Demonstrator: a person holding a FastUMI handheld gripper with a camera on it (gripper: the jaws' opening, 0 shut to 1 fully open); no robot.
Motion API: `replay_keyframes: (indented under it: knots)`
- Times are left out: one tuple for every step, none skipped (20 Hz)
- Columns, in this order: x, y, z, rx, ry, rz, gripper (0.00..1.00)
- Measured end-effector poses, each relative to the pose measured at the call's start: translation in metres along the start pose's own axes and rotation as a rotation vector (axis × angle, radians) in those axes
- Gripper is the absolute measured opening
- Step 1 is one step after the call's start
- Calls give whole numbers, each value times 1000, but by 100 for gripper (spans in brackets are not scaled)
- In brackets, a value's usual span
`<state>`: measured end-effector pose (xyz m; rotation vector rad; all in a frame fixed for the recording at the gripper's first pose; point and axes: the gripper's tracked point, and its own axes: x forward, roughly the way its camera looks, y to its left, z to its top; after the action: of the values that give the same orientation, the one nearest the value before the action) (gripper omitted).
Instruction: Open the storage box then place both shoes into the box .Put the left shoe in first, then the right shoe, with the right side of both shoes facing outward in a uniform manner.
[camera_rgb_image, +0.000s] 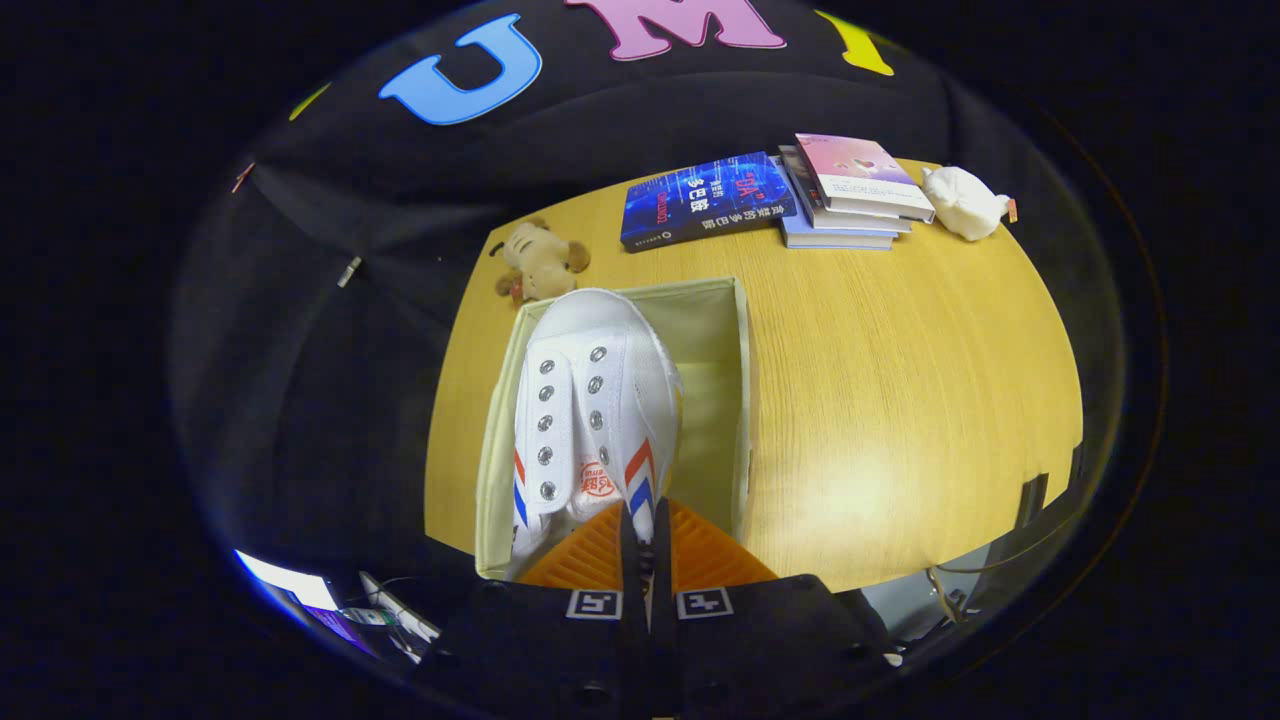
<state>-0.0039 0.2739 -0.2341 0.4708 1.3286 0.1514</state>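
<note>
Hand-held gripper (646, 560), fingers pressed together on the heel collar of a white shoe (590, 400); the shoe hangs directly ahead, long axis running away from the fingers, toe toward the far wall of the open storage box (745, 400); the box stands on the tabletop (900, 400); the gripper points steeply downward over it.

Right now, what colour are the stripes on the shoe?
Red and blue stripes on a white shoe, clearest in the gripper view.
</note>
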Motion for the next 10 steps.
replay_keyframes:
  knots:
    - [7, -5, -3, -16, 9, -34, 5]
    - [12, -7, -4, -26, 13, -59, 5]
    - [16, -10, -5, -31, 17, -77, 6]
    - [20, -12, -4, -41, 21, -95, 6]
    - [23, -14, -4, -52, 21, -106, 6]
    - [26, -15, -3, -61, 24, -116, 6]
    - [28, -16, -2, -68, 24, -125, 6]
    - [29, -16, -3, -76, 25, -131, 6]
    - [31, -13, -4, -79, 26, -127, 7]
    - [33, -8, -3, -82, 20, -113, 16]
